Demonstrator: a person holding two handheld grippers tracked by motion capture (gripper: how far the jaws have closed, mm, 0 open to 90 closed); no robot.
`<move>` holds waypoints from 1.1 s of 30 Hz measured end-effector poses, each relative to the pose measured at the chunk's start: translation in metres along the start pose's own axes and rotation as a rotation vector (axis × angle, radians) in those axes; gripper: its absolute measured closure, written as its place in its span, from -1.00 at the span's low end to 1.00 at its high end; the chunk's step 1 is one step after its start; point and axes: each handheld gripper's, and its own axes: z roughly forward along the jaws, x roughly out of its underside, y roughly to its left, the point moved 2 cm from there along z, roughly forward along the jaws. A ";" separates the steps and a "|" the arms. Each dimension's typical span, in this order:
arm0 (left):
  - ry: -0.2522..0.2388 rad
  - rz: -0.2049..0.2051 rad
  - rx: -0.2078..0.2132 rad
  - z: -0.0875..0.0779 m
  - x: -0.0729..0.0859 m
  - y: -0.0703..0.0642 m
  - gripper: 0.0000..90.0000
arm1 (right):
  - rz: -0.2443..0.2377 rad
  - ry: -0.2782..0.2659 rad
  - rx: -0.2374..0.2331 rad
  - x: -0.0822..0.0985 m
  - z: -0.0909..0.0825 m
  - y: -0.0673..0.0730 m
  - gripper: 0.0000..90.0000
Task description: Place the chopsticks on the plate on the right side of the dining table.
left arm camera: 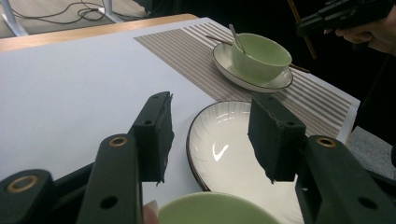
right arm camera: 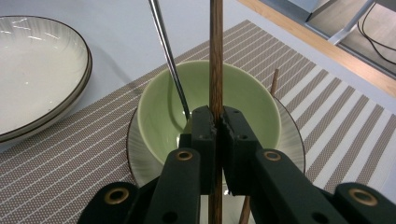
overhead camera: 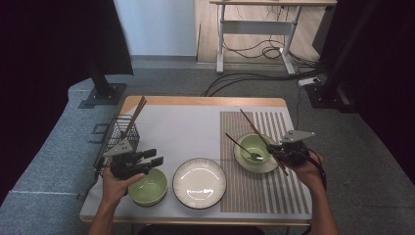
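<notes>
One slim wooden chopstick (right arm camera: 215, 56) was pinched between the pressed-together pads of the right gripper (right arm camera: 216, 122), standing upright above a smooth green bowl (right arm camera: 243, 100) on its saucer (overhead camera: 270, 165) near the desk's right edge. The left gripper (left arm camera: 210, 135) stood spread, empty.

I see a table (overhead camera: 205, 102) with a wooden edge, and a white sheet (overhead camera: 186, 132) covers most of its top. On the right part lies a striped placemat (overhead camera: 259, 196), and a saucer (overhead camera: 264, 166) stands on it near the far right. A white plate (overhead camera: 199, 183) lies near the front edge in the middle, a green bowl (overhead camera: 148, 187) just left of it, and a wire basket (overhead camera: 117, 137) stands at the left edge.
</notes>
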 end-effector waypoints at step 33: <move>0.006 -0.005 0.006 0.001 0.002 -0.001 0.11 | 0.128 0.018 0.028 0.025 0.003 -0.028 0.88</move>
